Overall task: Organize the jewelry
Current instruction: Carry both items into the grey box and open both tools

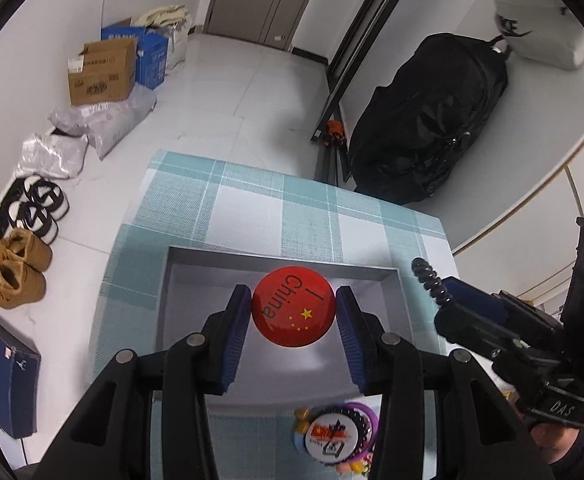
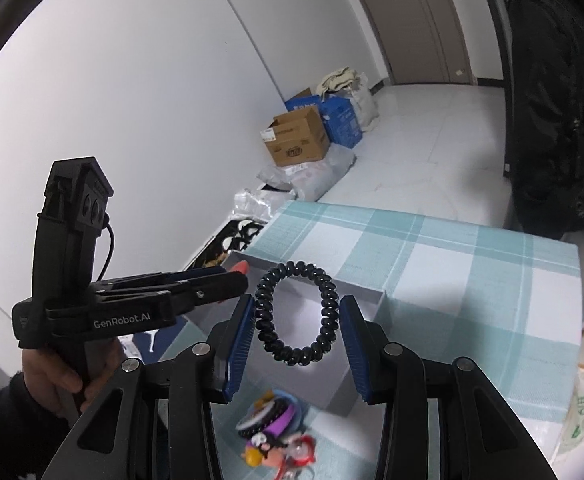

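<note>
Left wrist view: my left claw point(image 1: 293, 312) has the red round badge point(image 1: 293, 307) between its blue pads point(image 1: 238, 328), both pads against the badge's edges, jaws about half open. The badge sits mid-frame over the grey open box point(image 1: 392, 276), which lies on the checked table point(image 1: 252, 196). I can't tell whether the badge is clear of the box floor or touching it; it looks lifted.

Right wrist view: right claw point(image 2: 296, 316) carries the black spiral hair tie point(image 2: 295, 312), stretched as a loop between the pads. The left pad touches the coil; the right pad is just beside it, contact unclear. Jaws are similarly half open. The loop hangs above the same box, centre frame. In the left view that claw comes in from the right edge with the coil poking out over the box's right wall.

Remaining pile point(image 1: 338, 436) sits at the bottom of the left view, on the table just outside the box's near wall: another round badge, a purple ring, beads and small charms. It also shows at bottom centre of the right view.

My read: placing step, both claws loaded over the box, with more items to fetch after. Next move: lower each item to the box floor, keep the two claws apart so they don't collide, and open the jaws wider to drop. The hair tie may spring or cling to a pad on release, so I'd open slowly. Then back to the pile.
</note>
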Action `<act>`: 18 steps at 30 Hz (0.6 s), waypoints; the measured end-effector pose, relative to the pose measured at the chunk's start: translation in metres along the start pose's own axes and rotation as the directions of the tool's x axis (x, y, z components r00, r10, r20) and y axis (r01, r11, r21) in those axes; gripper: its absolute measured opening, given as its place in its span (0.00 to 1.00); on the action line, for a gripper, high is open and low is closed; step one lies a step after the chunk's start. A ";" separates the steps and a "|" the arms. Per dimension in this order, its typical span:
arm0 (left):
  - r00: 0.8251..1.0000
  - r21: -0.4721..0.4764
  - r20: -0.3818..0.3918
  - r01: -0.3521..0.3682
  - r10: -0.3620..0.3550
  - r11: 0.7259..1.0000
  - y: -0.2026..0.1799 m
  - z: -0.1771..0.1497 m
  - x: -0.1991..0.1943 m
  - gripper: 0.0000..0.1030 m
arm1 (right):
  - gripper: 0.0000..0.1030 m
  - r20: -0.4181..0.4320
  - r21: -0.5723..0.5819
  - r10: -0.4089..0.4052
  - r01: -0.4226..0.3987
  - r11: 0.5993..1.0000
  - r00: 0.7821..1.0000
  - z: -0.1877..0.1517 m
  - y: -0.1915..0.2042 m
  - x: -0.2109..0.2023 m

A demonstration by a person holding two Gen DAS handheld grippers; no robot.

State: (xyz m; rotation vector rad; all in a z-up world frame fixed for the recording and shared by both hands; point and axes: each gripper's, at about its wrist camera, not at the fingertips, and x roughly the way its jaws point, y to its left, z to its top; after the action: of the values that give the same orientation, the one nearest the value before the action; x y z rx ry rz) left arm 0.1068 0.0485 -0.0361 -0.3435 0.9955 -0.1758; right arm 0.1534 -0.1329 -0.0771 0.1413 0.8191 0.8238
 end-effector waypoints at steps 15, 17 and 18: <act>0.992 -0.091 -0.098 0.076 -0.085 0.993 0.002 0.014 0.025 0.48 | 0.55 -0.068 -0.072 -0.034 0.029 0.997 0.997 0.002 -0.005 0.027; 0.993 -0.091 -0.086 0.073 -0.081 0.993 0.003 0.013 0.024 0.58 | 0.66 -0.048 -0.062 -0.027 0.025 0.998 0.998 0.002 -0.007 0.019; 0.993 -0.096 -0.081 0.078 -0.086 0.992 0.004 0.013 0.022 0.58 | 0.67 -0.037 -0.056 -0.022 0.020 0.998 0.999 0.001 -0.008 0.015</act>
State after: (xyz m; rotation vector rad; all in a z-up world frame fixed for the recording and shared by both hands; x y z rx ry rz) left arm 0.1293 0.0485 -0.0487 -0.4655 1.0763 -0.2206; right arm 0.1651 -0.1277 -0.0883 0.0674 0.8312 0.8305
